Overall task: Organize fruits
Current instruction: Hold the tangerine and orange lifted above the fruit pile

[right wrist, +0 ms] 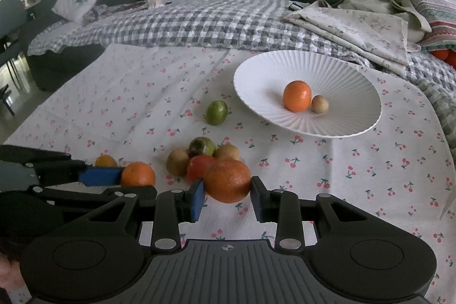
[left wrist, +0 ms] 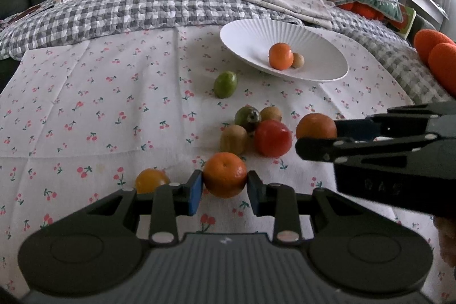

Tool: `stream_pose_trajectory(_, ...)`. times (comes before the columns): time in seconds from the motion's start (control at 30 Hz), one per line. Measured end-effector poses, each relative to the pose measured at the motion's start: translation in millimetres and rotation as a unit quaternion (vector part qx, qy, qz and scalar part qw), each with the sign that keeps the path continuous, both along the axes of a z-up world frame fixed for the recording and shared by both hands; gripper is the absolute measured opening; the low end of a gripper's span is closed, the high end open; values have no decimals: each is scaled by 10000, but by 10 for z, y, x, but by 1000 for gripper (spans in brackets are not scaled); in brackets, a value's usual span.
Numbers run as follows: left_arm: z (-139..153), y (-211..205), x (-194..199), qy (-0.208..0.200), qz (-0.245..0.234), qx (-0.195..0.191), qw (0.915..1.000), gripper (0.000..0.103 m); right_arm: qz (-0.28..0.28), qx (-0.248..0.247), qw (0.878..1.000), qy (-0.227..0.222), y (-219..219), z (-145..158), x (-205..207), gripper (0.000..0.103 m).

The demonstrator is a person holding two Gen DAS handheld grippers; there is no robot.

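Fruit cluster [right wrist: 203,158] crowds between both grippers. Left gripper [left wrist: 225,184] fingers clamp a mandarin [left wrist: 224,174]; right gripper [right wrist: 228,194] fingers clamp a larger orange [right wrist: 228,180].

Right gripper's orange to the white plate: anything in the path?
Nothing visible blocks it. The right gripper sits closed around the big orange; bare cherry-print cloth lies between it and the plate. The fruit cluster sits left of that line.

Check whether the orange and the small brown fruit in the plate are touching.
Touching. In the right wrist view the orange and the small brown fruit meet with no gap in the plate.
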State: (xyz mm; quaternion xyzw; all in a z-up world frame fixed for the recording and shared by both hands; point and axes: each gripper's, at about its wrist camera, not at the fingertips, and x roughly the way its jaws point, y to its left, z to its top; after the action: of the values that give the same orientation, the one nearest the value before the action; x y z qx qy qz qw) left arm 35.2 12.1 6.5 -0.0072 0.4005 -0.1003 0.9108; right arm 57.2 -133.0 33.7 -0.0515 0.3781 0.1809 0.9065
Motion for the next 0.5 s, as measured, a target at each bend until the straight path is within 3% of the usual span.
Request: stream_pose_trajectory(0.5,-13,-9,14,51,-40,37,10000,32,68,-139,9999,21,58,-36,-16,33)
